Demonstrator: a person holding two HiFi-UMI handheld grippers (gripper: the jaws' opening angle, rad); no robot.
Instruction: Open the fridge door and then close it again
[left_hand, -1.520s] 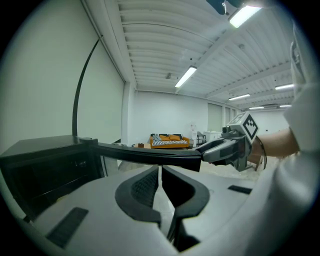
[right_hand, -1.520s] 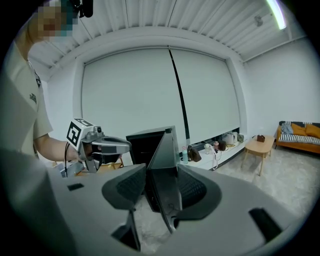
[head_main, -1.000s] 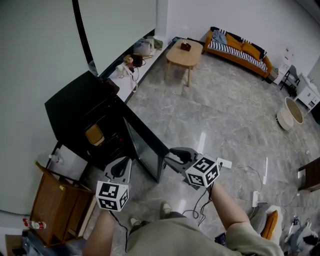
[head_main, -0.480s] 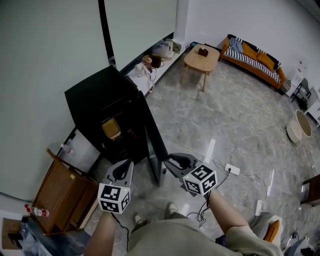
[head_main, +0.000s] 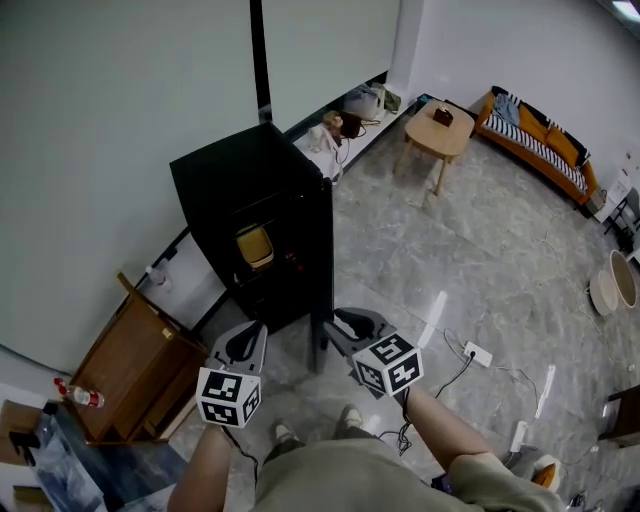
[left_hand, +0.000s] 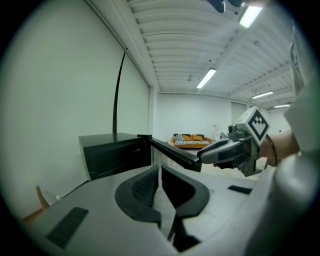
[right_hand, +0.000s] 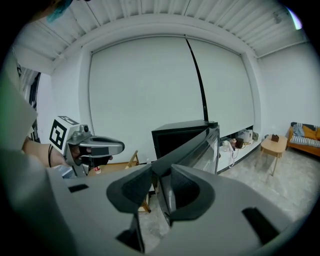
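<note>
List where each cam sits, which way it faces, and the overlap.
Head view: on the person's head, looking steeply down at the black fridge, its fridge door open; forearms, left gripper and right gripper show.
Left gripper view: on the left gripper, looking along its shut, empty jaws toward the fridge.
Right gripper view: on the right gripper; its jaws, just closing, clamp the fridge door's edge.
Shared: each gripper view shows the other gripper and the fridge.
</note>
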